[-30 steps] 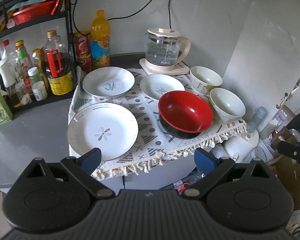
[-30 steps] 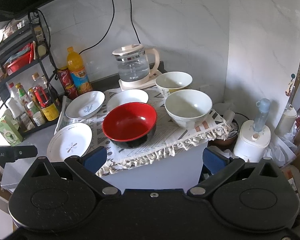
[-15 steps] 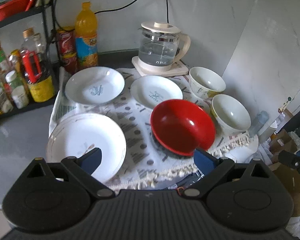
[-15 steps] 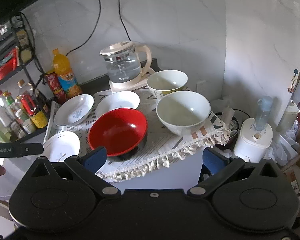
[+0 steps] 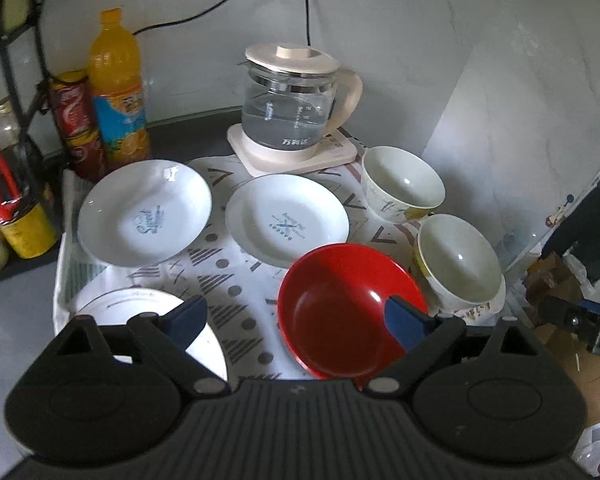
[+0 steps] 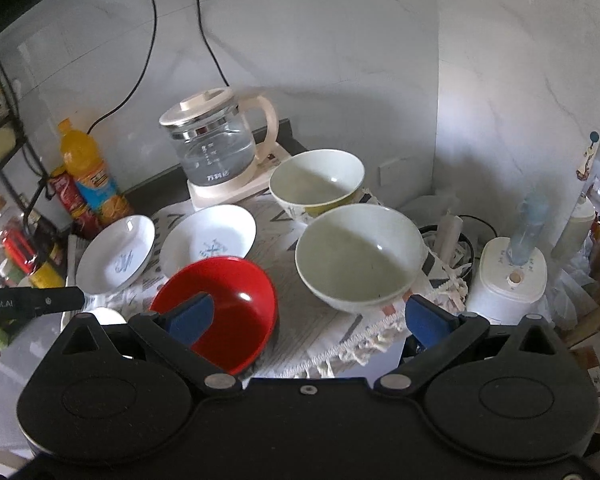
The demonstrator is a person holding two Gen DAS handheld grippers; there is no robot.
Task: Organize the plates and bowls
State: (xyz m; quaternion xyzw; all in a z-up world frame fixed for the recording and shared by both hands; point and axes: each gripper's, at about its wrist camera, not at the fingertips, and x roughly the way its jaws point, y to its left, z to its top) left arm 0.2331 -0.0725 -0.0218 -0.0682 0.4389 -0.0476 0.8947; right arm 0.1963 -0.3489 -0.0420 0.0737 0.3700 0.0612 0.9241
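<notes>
On the patterned cloth [image 5: 236, 280] sit three white plates: a large one [image 5: 140, 308] at the near left, one with blue print [image 5: 144, 212] behind it, another [image 5: 286, 218] mid-back. A red bowl [image 5: 348, 312] [image 6: 224, 300] lies near the front, with two white bowls [image 5: 458, 258] [image 5: 402, 182] to its right, seen also in the right wrist view [image 6: 360, 252] [image 6: 316, 178]. My left gripper [image 5: 296, 322] hovers open over the cloth between the large plate and the red bowl. My right gripper [image 6: 308, 320] is open, low in front of the nearer white bowl.
A glass kettle [image 5: 292, 108] stands on its base at the back. An orange drink bottle [image 5: 118, 88] and red cans [image 5: 76, 120] stand at the back left by a shelf rack. A white humidifier [image 6: 512, 276] sits lower right, beyond the table's fringed edge.
Both grippers have moved forward and down toward the table, so the dishes look larger. The left gripper's right finger now overlaps the red bowl. No dish has moved.
</notes>
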